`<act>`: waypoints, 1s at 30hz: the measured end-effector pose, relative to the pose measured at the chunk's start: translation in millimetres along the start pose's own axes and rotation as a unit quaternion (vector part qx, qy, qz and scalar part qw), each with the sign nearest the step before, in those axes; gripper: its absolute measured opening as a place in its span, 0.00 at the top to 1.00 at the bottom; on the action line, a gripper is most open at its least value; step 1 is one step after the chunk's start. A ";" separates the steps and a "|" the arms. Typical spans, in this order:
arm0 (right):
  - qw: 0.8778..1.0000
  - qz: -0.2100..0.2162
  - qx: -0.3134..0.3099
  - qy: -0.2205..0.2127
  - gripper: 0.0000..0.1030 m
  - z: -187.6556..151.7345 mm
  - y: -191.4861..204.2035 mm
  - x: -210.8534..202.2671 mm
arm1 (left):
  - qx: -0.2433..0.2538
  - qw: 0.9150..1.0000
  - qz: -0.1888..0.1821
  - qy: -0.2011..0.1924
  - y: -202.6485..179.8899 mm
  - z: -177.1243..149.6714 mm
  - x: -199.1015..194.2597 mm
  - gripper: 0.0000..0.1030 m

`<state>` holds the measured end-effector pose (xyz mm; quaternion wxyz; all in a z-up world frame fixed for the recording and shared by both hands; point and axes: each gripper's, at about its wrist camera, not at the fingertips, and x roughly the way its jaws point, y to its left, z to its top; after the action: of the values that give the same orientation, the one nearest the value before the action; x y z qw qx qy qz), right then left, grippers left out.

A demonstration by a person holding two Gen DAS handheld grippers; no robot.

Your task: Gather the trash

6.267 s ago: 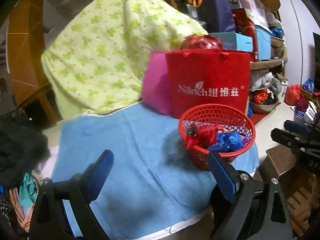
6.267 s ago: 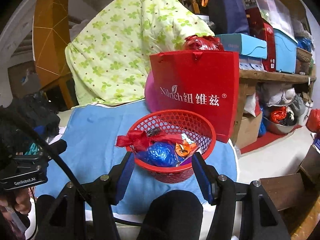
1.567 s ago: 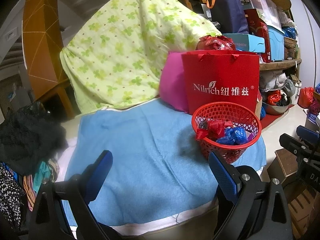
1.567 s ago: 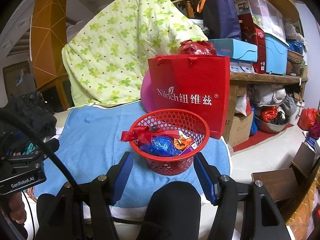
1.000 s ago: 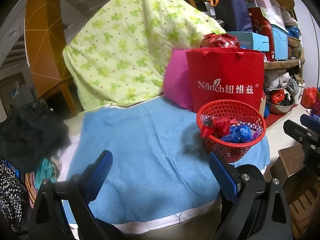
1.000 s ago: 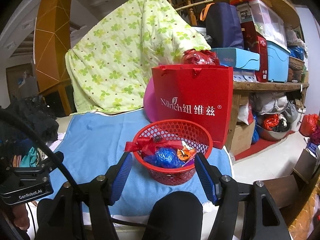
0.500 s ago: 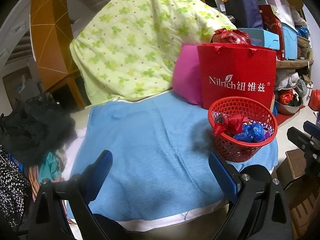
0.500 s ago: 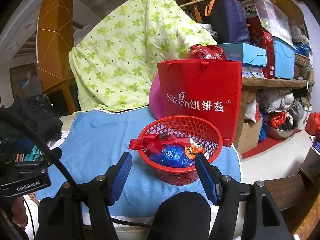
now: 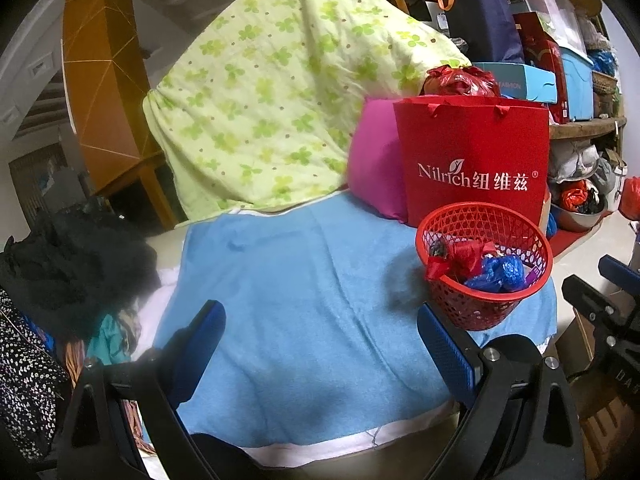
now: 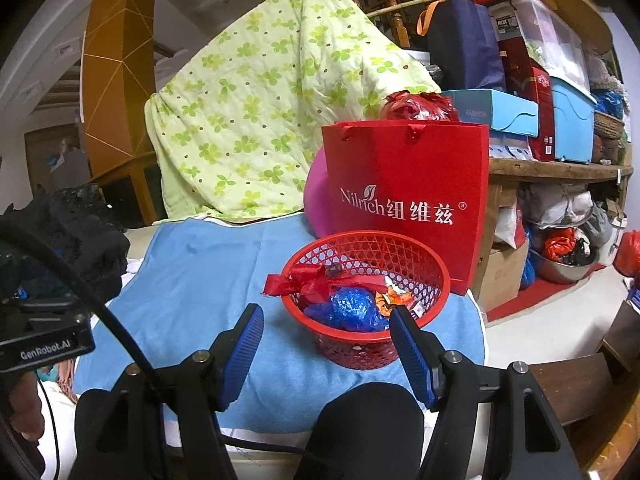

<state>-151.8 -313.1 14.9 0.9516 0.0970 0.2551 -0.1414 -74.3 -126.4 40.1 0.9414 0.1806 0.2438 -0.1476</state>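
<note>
Both grippers (left gripper [image 9: 320,332], right gripper [image 10: 326,336]) gape empty; red basket [image 10: 416,268] near the towel [image 9: 300,280] edge.

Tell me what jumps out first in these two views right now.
The red mesh basket full of crumpled wrappers sits on the blue towel, near its right edge. Directly behind it stands a big red gift bag, with a green clover-print quilt draped behind.

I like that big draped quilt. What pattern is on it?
Pale green quilt with green clover leaves and small brown dots; clearest in the right wrist view.
</note>
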 end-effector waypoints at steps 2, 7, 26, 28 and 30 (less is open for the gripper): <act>1.000 0.001 -0.001 -0.001 0.33 -0.3 0.4 -0.6 | 0.000 1.000 0.001 -0.001 0.8 0.4 -0.9 0.06; 1.000 0.001 -0.001 0.000 0.33 -0.8 0.6 -0.6 | -0.001 1.000 0.003 -0.002 1.6 1.6 -3.2 0.06; 1.000 0.002 -0.005 0.002 0.33 -2.8 0.3 -2.8 | -0.004 1.000 0.001 -0.003 1.9 1.8 -5.3 0.06; 1.000 0.001 -0.005 0.003 0.33 -3.1 -0.3 -1.7 | -0.004 1.000 0.002 -0.003 1.5 1.7 -5.1 0.06; 1.000 0.001 -0.005 0.003 0.33 -2.8 -0.9 -1.2 | -0.005 1.000 0.002 -0.002 1.2 1.4 -4.8 0.06</act>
<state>-154.3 -313.0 13.1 0.9514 0.0934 0.2587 -0.1389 -77.3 -124.9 44.0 0.9431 0.1758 0.2419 -0.1452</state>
